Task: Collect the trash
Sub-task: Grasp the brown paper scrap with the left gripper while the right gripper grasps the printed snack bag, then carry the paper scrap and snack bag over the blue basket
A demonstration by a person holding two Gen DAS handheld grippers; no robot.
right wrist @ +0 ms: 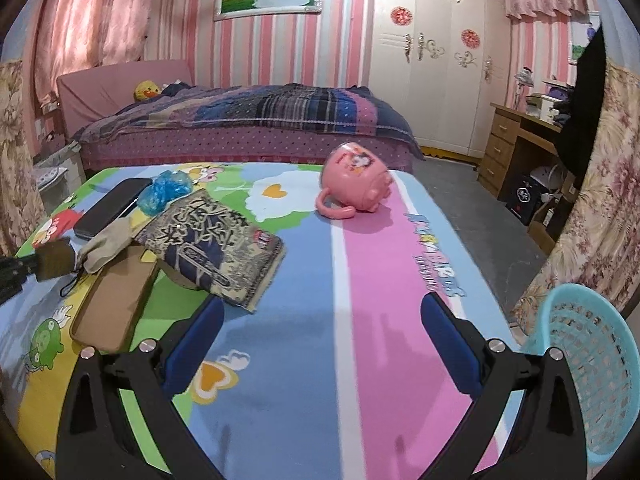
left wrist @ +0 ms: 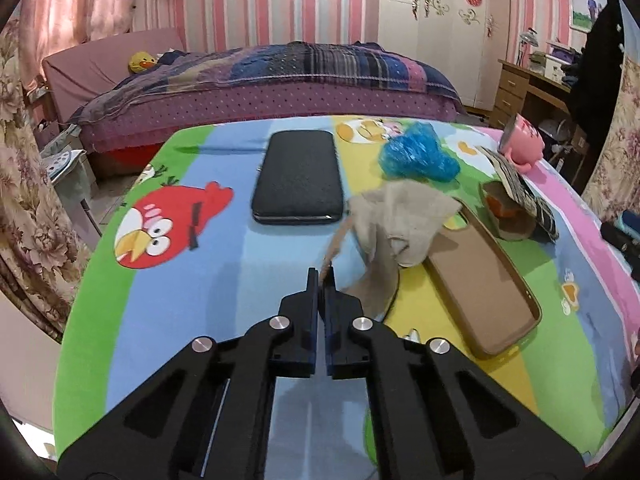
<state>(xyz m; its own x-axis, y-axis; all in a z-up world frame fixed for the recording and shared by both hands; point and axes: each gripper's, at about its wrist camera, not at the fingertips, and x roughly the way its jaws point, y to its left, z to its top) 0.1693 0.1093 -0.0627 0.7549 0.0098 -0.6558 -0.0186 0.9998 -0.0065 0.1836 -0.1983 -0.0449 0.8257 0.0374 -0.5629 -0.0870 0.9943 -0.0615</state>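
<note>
Left gripper (left wrist: pixel 321 276) pinched shut on corner of beige rag (left wrist: pixel 400 222), just nearer than black phone (left wrist: pixel 298 176). Lift slowly, clear of brown case (left wrist: pixel 484 288). Right gripper (right wrist: pixel 320 340) spread, empty; turquoise basket (right wrist: pixel 588 364) beside it.

My left claw (left wrist: pixel 322 276) is matte black plastic, its angled linkage arms pinned with round silver screws. My right claw (right wrist: pixel 322 332) has the same black frame and silver screws, with blue pads (right wrist: pixel 450 344) lining its fingers.

tongs (right wrist: pixel 322 340) open, pink cup (right wrist: pixel 356 184), basket (right wrist: pixel 592 364)
</note>
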